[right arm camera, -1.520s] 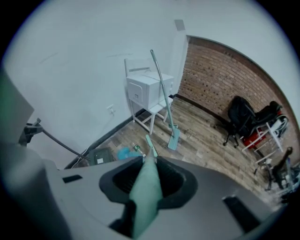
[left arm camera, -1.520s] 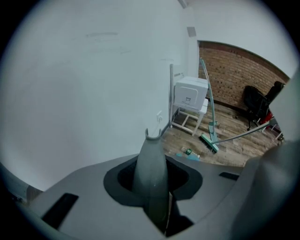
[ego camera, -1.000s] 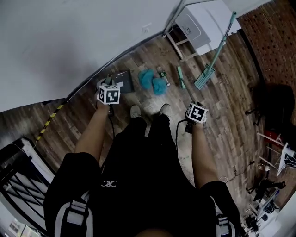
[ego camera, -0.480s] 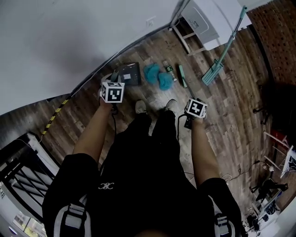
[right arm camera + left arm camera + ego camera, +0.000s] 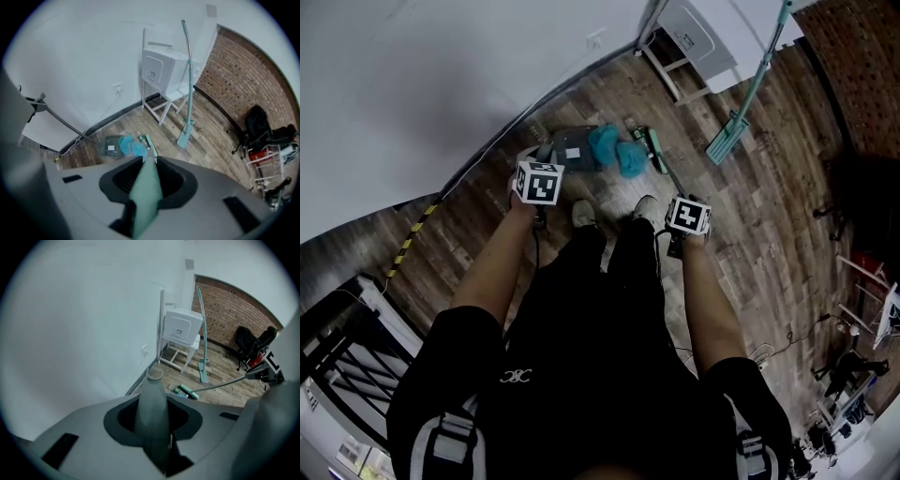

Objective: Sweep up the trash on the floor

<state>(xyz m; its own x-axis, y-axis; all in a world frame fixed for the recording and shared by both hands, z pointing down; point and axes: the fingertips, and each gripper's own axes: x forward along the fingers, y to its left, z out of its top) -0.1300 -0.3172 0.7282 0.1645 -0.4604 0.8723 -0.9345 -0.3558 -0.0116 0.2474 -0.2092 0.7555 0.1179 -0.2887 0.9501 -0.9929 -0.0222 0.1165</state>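
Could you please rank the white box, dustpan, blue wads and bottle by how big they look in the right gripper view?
1. white box, largest, though it stands farthest off
2. dustpan
3. blue wads, which look alike, so they tie
4. bottle, smallest

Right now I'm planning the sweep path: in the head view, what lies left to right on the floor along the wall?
dustpan → blue trash → broom head → mop head
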